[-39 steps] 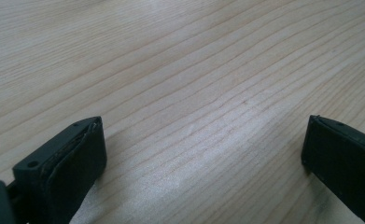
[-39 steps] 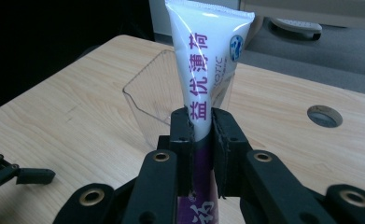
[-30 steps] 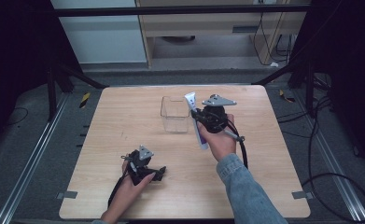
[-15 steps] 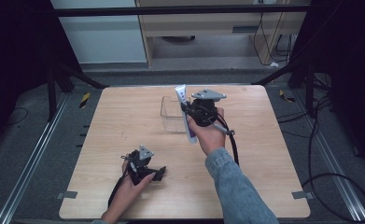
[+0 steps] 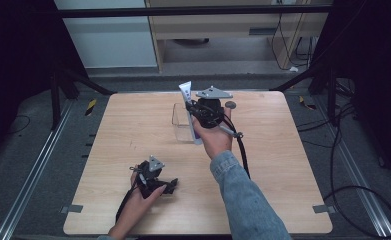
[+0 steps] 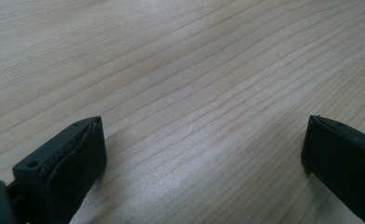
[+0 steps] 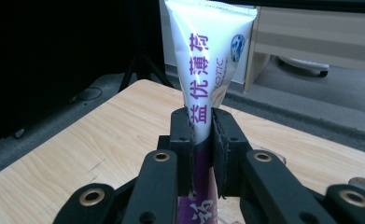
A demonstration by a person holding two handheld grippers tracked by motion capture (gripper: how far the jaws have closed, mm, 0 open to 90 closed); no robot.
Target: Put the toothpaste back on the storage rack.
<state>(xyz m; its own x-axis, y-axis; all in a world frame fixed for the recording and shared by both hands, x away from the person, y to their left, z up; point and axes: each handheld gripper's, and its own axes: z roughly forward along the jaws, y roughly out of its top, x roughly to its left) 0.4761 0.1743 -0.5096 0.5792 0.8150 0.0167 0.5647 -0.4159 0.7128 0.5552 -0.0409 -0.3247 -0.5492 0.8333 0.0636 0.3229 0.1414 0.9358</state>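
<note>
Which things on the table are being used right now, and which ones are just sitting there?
In use:
- white and purple squeeze tube, clamped in the right gripper
- clear plastic box, beside that gripper

Just there:
- left gripper, jaws open, resting on the light wooden table

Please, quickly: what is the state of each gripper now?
Left gripper: open, holding nothing, resting low over the table.
Right gripper: closed on the toothpaste tube.
</note>
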